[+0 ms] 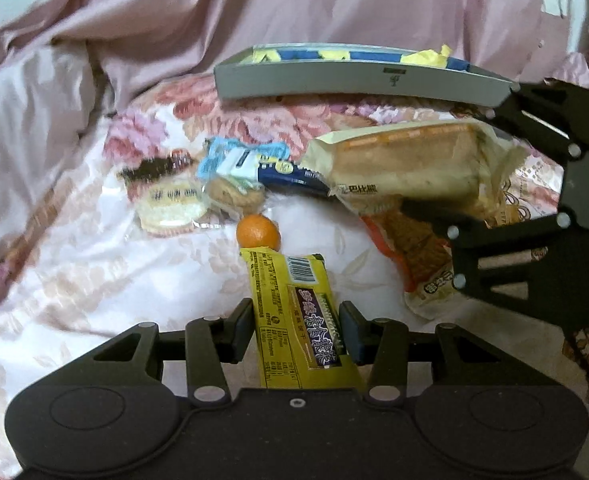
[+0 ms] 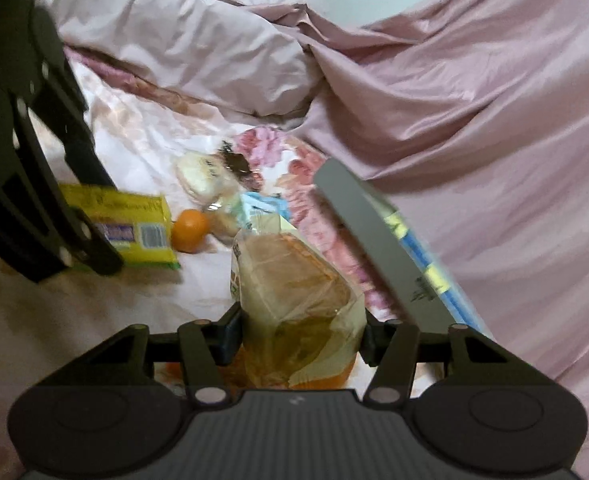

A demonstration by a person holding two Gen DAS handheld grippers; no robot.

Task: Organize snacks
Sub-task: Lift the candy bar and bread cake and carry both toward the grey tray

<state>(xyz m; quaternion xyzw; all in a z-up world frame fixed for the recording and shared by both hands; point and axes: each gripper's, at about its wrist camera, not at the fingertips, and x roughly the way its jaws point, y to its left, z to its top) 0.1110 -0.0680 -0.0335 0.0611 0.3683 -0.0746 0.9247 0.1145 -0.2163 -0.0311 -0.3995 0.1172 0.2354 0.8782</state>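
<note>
My left gripper [image 1: 297,334] is shut on a yellow snack bar packet [image 1: 294,312], which points forward along its fingers. Just beyond the packet's far end lies a small mandarin [image 1: 257,232]. My right gripper [image 2: 300,336] is shut on a clear bag of bread [image 2: 294,280]; in the left wrist view the same bread bag [image 1: 406,164] sits between the right gripper [image 1: 454,160] fingers. A grey tray [image 1: 354,78] holding blue and yellow packets rests behind the snacks, and in the right wrist view the grey tray [image 2: 374,248] lies just right of the bag.
A packet of round white cookies [image 1: 170,204] and a blue-wrapped biscuit packet [image 1: 254,172] lie on the floral bedsheet [image 1: 94,280]. An orange packet [image 1: 406,248] lies under the bread bag. A rumpled pink duvet [image 1: 254,12] is heaped behind.
</note>
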